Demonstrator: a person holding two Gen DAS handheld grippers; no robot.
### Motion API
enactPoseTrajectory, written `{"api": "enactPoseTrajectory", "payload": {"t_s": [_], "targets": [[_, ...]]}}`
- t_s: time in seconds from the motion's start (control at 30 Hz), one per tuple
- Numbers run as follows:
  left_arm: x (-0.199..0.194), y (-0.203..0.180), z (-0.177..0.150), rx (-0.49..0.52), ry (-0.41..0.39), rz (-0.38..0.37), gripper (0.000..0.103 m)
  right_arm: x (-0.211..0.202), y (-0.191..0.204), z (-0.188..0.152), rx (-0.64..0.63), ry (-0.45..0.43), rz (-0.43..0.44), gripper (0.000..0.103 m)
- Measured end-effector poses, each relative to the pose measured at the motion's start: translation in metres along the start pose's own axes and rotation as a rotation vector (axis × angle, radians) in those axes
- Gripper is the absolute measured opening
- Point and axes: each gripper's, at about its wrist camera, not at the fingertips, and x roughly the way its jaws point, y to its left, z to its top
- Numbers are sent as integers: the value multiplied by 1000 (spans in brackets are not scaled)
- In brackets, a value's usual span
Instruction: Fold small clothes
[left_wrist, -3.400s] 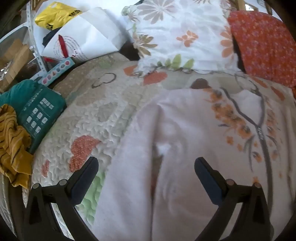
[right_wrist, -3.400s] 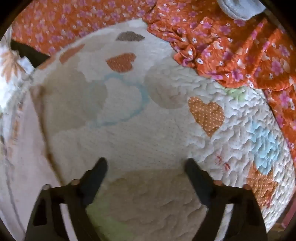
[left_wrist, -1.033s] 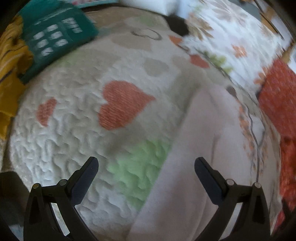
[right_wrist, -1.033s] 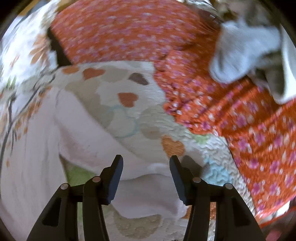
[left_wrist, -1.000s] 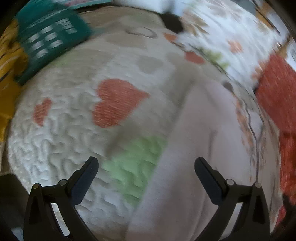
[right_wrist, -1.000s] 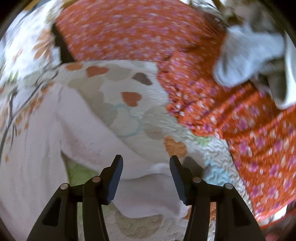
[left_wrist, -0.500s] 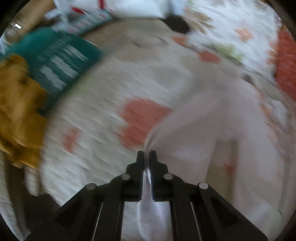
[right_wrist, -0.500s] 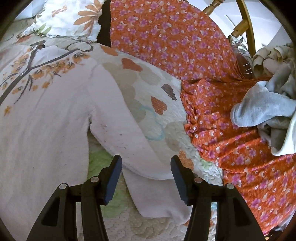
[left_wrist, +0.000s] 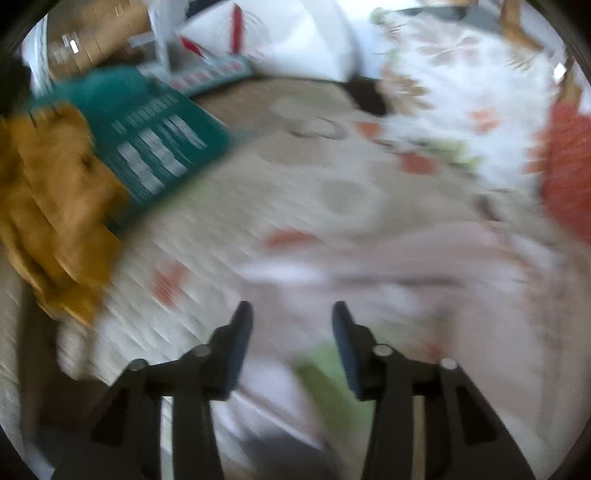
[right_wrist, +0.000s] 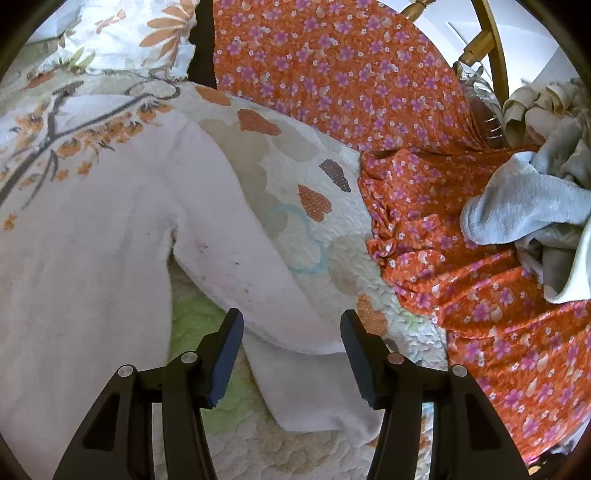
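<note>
A pale pink sweater with an orange branch print lies flat on the quilted bedspread. Its right sleeve runs diagonally down and bends under my right gripper, which is open and hovers just above the sleeve. The left wrist view is motion-blurred: the sweater shows as a pale mass with a sleeve laid across it, and my left gripper is open and empty above it.
An orange floral cloth and a grey towel pile lie to the right. A floral pillow is at the back. A teal package and a yellow garment lie to the left.
My left gripper was shut on the sweater's left sleeve half a second ago; it has opened and let go, the sleeve now across the body. My right gripper stays open, slightly nearer the right sleeve.
</note>
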Motion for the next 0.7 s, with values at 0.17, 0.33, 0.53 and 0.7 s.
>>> {"api": "enactPoseTrajectory", "payload": {"t_s": [0.17,0.33,0.53,0.7], "targets": [[-1,-21,-58,14,155,-259,47,-27,3,-10,153,14,250,62],[6,-36,-111,10,292,-388,57,-51,16,-48,352,62,503,69],[-6,-58,-149,65,329,-486,73,-57,28,-111,543,180,541,75],[-14,-81,-168,181,340,-382,29,-65,50,-133,549,208,549,78]]}}
